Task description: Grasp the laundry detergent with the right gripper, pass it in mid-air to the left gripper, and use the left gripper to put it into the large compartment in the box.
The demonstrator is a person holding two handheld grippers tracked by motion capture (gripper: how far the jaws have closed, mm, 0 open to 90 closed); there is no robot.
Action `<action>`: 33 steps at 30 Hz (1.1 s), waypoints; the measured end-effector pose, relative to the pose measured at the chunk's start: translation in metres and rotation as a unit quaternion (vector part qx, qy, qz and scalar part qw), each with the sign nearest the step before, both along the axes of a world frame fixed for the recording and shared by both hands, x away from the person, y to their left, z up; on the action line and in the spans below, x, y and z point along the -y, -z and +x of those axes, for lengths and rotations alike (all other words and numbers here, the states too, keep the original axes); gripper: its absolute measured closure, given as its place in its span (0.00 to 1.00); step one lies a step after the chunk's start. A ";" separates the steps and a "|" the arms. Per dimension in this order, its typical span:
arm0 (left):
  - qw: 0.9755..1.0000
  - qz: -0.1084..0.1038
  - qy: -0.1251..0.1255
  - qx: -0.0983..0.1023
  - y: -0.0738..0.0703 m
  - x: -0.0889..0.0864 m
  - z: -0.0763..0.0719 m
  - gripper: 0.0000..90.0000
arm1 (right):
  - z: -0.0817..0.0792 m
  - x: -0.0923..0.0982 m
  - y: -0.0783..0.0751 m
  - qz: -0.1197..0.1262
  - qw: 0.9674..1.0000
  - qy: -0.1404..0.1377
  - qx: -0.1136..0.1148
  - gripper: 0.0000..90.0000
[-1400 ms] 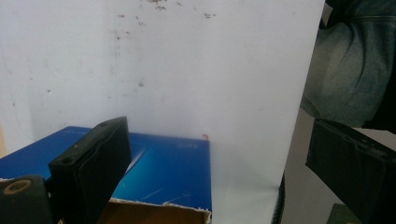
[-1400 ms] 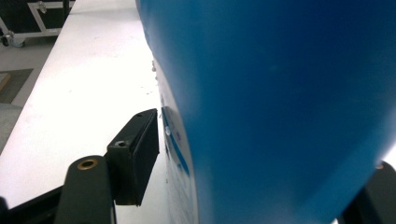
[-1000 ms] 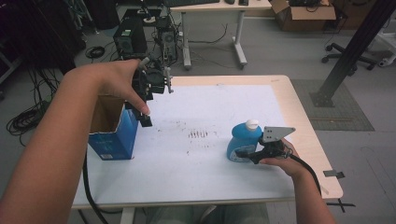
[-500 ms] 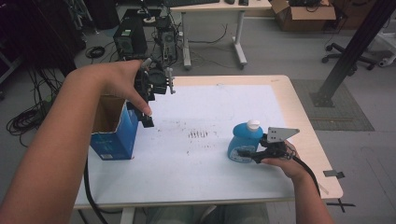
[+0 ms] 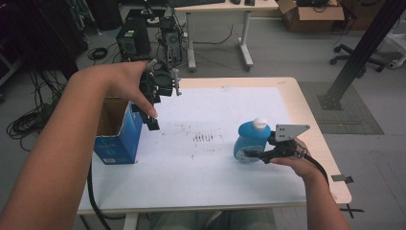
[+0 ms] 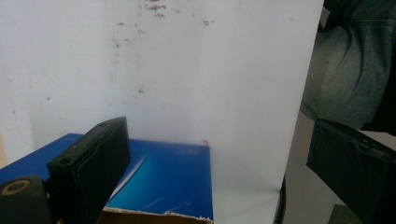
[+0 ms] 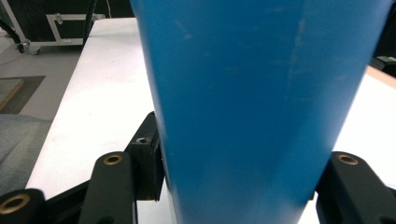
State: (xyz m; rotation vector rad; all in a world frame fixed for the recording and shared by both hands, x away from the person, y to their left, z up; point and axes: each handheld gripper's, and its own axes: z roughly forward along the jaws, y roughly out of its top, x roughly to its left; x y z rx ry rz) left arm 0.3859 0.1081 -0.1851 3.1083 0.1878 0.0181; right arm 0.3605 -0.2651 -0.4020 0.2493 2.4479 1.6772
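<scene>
High view: my right gripper (image 5: 253, 154) clamps the lower body of the blue plastic bottle (image 5: 251, 142), right of centre on the white table (image 5: 225, 115). My left gripper (image 5: 154, 116) hangs jaws apart beside the blue carton (image 5: 117, 136), middle left.

Left gripper view: jaws wide, nothing between, carton at lower left.

Right gripper view: bottle wall (image 7: 261, 98) looks smooth, probably slick, slightly yielding; liquid weight likely. Gripping low looks steadier.
</scene>
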 end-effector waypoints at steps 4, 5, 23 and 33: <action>1.000 0.001 0.001 0.000 0.000 0.001 -0.001 0.07 | 0.000 0.002 -0.014 -0.007 1.000 -0.003 0.010 0.49; 1.000 0.001 0.001 -0.001 0.000 0.001 -0.002 0.07 | 0.000 0.002 -0.018 -0.009 1.000 -0.006 0.012 0.49; 1.000 -0.012 0.010 -0.005 -0.011 0.005 -0.009 0.06 | -0.004 -0.005 -0.080 -0.024 0.998 -0.039 0.038 0.49; 1.000 -0.016 0.022 -0.008 -0.018 0.018 -0.012 0.06 | -0.008 -0.016 -0.096 -0.029 0.997 -0.060 0.042 0.49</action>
